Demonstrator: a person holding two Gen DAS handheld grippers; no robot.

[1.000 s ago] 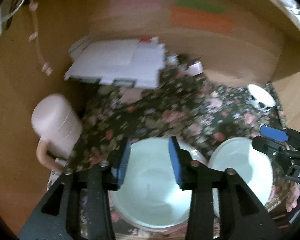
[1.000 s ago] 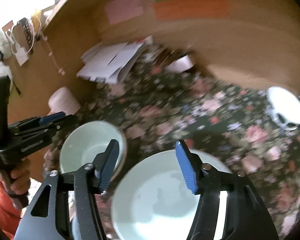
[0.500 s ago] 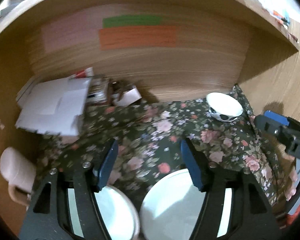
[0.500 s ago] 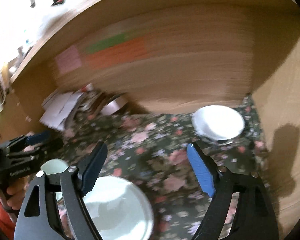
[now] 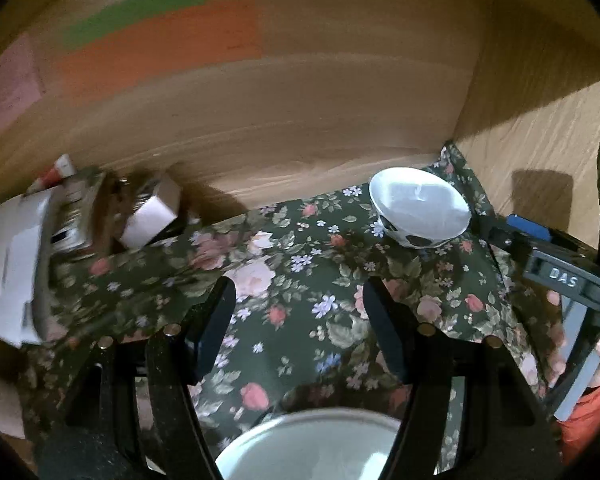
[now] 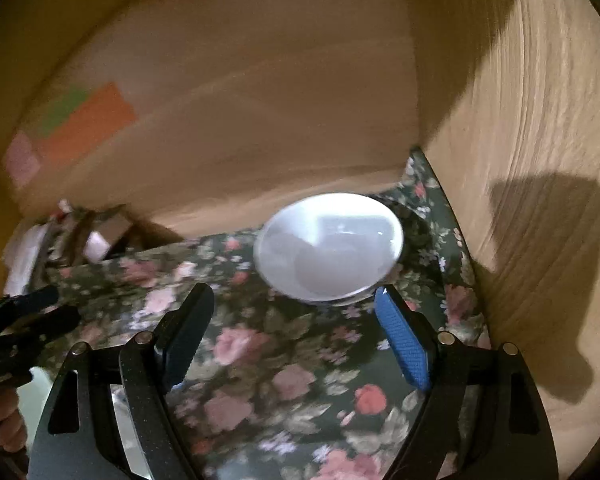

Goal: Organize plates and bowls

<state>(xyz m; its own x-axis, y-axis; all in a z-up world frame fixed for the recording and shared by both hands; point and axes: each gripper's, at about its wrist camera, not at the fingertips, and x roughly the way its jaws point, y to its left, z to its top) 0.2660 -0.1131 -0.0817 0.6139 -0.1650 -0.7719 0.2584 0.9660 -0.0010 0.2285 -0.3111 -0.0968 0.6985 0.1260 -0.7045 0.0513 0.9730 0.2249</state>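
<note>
Both my grippers stood open and empty: the left gripper over the floral cloth, the right gripper just before the white bowl in the far right corner. It remained ungathered; another dish sat nearest me. "DAS" read on the right gripper's body.

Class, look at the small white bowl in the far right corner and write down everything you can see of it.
The small white bowl is round and glossy, seemingly ceramic, with a plain white inside catching light and dark blotches on its outer wall, visible in the left wrist view. It stands upright and looks empty on the dark floral cloth, near the corner where the wooden back panel meets the side panel. Nothing but the cloth touches it; the open right tongs sit short of it, one blue pad close to its rim.
</note>
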